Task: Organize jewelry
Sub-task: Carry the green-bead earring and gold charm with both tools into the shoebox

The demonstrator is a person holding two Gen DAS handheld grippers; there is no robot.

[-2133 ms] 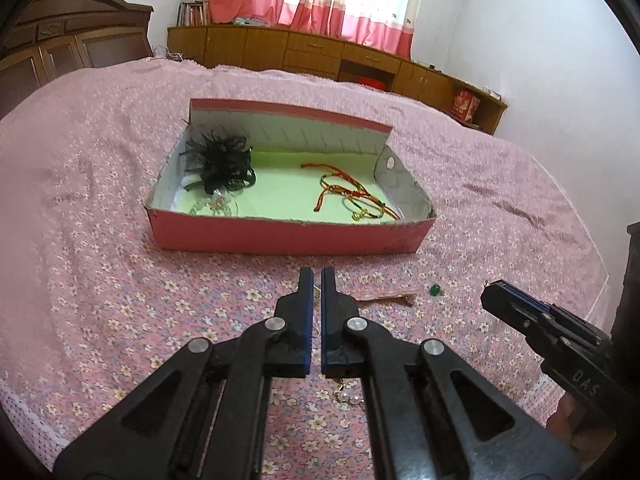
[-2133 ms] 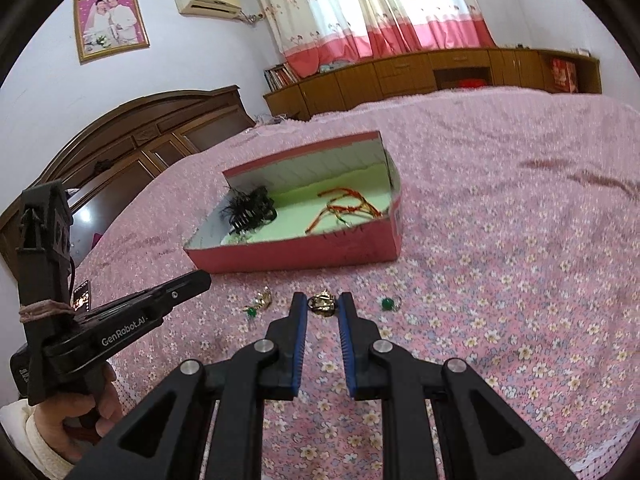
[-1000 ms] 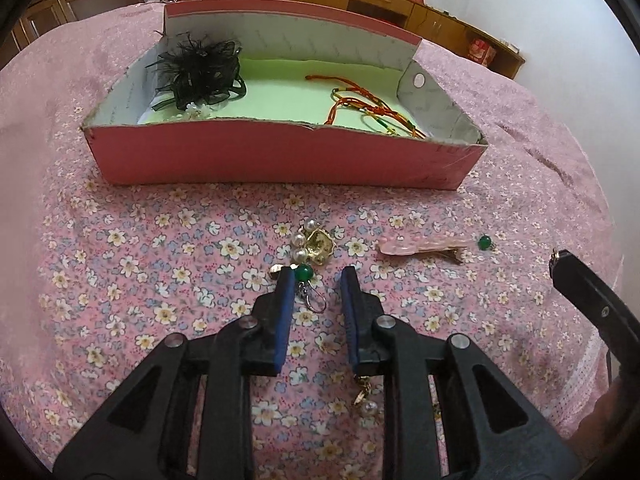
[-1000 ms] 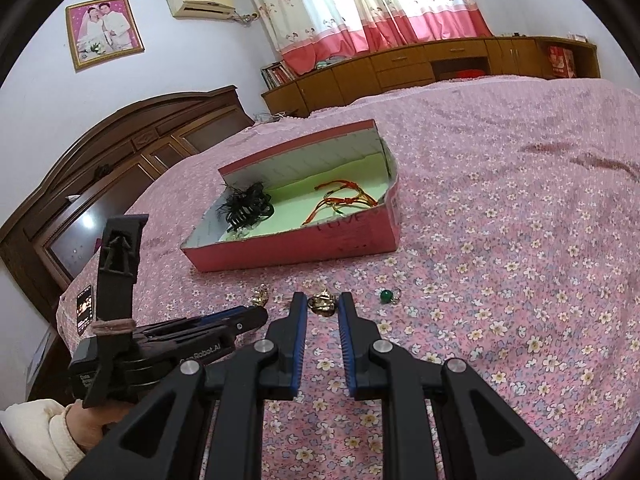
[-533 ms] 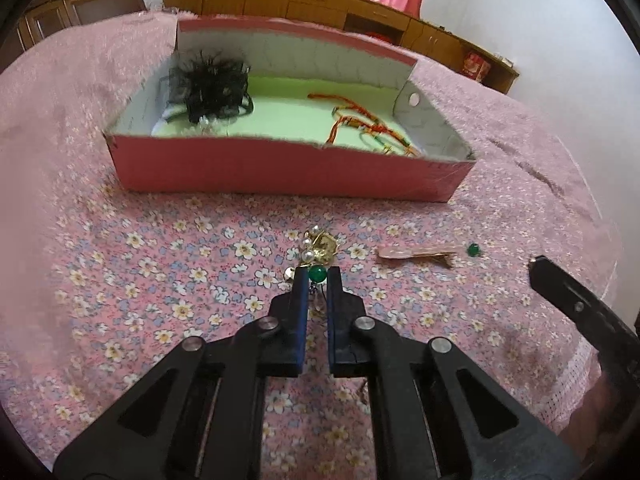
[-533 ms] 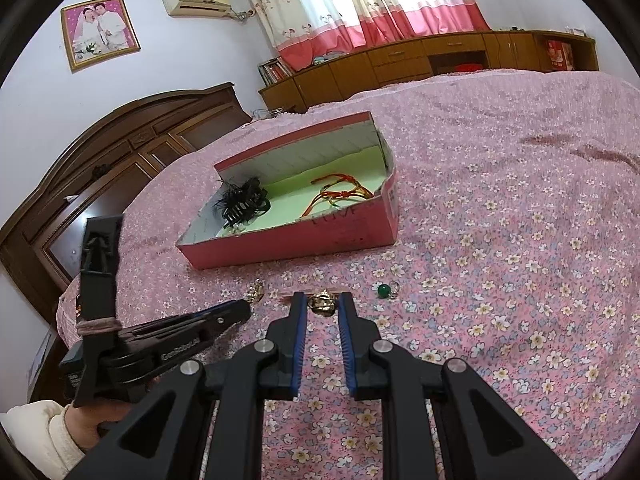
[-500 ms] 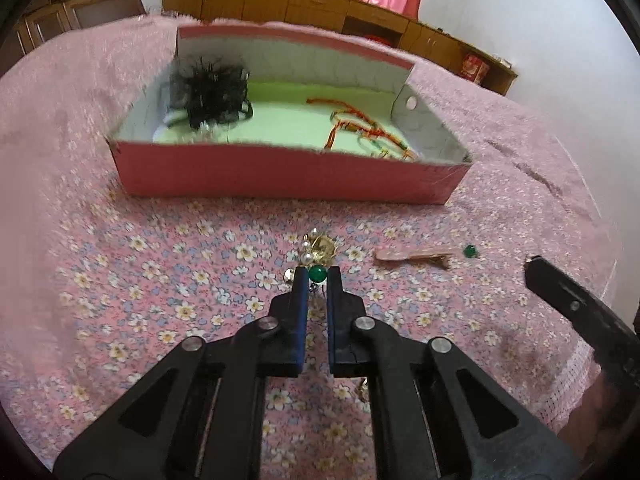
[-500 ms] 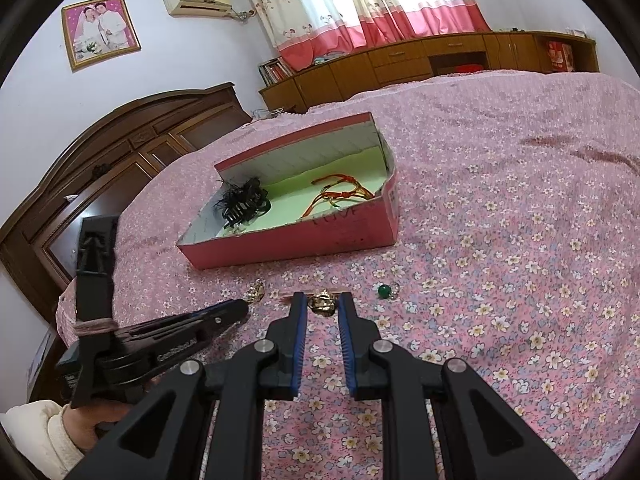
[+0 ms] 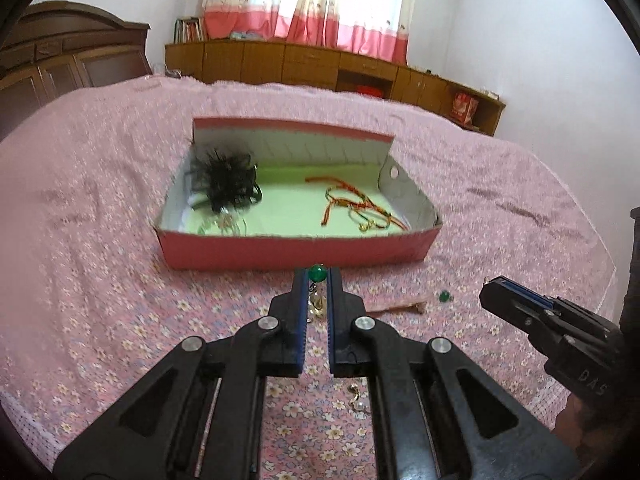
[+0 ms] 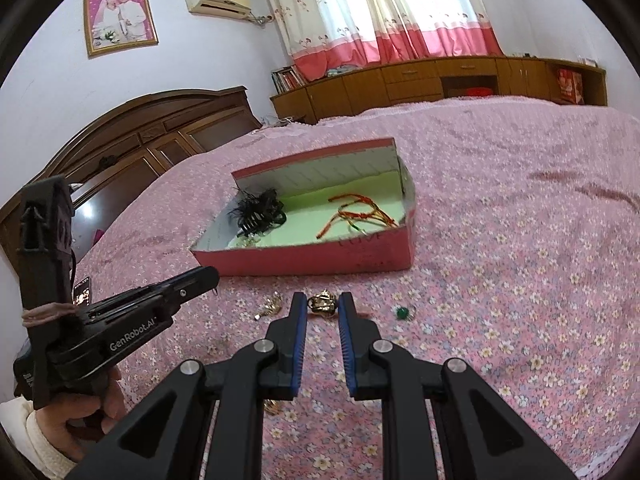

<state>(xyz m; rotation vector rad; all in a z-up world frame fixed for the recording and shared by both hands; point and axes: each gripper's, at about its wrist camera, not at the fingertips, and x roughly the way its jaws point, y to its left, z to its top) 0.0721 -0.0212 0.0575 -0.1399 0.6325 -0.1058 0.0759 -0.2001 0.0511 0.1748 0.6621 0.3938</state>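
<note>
Left gripper lifts a green-bead earring in front of the pink box.

Taking the pink box as landmark and going left to right: inside it, a black feathery hair clip lies at the left end and red and gold cords at the right. In front of its near wall, the left gripper is clenched on the earring, the bead at the fingertips, clear of the floral bedspread. Further right on the bedspread lie a pink hair clip and a loose green bead. The right gripper holds a gold trinket between its narrow jaws.
</note>
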